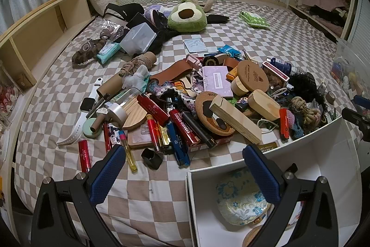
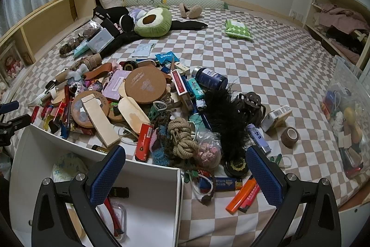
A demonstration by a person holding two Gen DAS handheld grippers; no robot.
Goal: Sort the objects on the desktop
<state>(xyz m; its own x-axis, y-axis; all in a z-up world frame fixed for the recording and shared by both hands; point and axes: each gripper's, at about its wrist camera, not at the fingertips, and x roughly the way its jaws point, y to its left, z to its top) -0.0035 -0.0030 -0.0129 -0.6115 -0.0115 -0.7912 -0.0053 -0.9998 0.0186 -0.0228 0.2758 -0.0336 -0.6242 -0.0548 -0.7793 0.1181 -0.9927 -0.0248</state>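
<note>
Both grippers, left gripper (image 1: pixel 183 168) and right gripper (image 2: pixel 185 168), hang spread and empty at lower frame, poised between clutter pile (image 2: pixel 148 103) and white box (image 2: pixel 161 207) for sorting.

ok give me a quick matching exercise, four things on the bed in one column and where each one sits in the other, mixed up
Things:
1. avocado plush
2. orange lighter
3. floral pouch
4. roll of brown tape

Places:
A. inside the white box
B. alone on the checked sheet, to the right of the pile
C. far end of the bed, near the long green bolster
D. near edge of the bed, close to the right gripper

Pairs: 1-C, 2-D, 3-A, 4-B
</note>
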